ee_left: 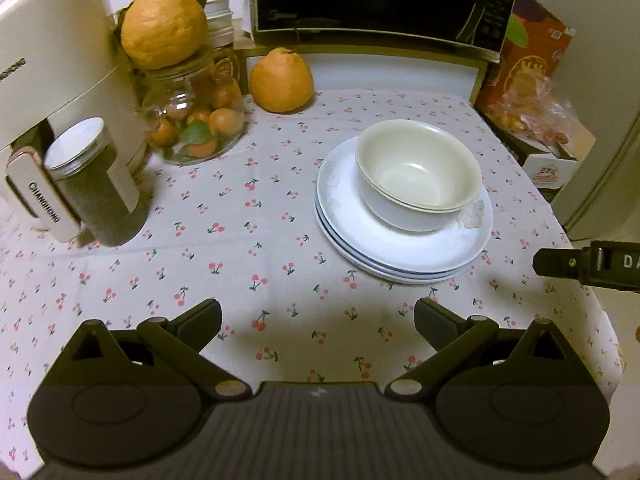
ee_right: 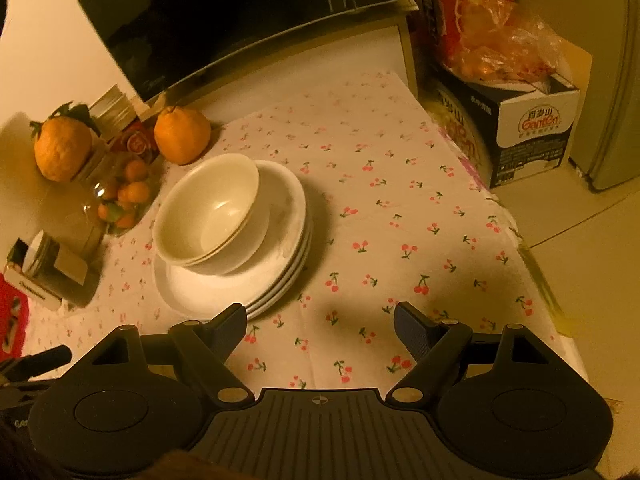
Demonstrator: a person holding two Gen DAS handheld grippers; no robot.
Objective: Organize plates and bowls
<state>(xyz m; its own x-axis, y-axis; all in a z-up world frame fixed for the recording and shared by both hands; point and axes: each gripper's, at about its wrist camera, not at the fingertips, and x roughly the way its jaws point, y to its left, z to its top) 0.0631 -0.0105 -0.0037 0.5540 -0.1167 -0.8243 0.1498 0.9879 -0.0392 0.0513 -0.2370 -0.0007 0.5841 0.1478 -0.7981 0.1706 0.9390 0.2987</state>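
A stack of white plates [ee_left: 404,256] lies on the cherry-print tablecloth [ee_left: 240,240], with nested cream bowls [ee_left: 418,170] sitting on top. The same plates [ee_right: 240,288] and bowls [ee_right: 206,210] show at left of centre in the right wrist view. My left gripper [ee_left: 318,320] is open and empty, above the cloth in front of the stack. My right gripper [ee_right: 320,324] is open and empty, just in front and right of the stack; its left finger is close to the plate rim. Part of the right gripper [ee_left: 588,266] shows at the right edge of the left wrist view.
A microwave [ee_left: 376,0] stands at the back. A large orange [ee_left: 282,80] sits before it. A glass jar of small oranges [ee_left: 196,120] with an orange on top, a dark canister [ee_left: 92,184] and a white appliance [ee_left: 56,60] stand left. Boxes and a bag [ee_right: 508,80] sit right, beyond the table edge.
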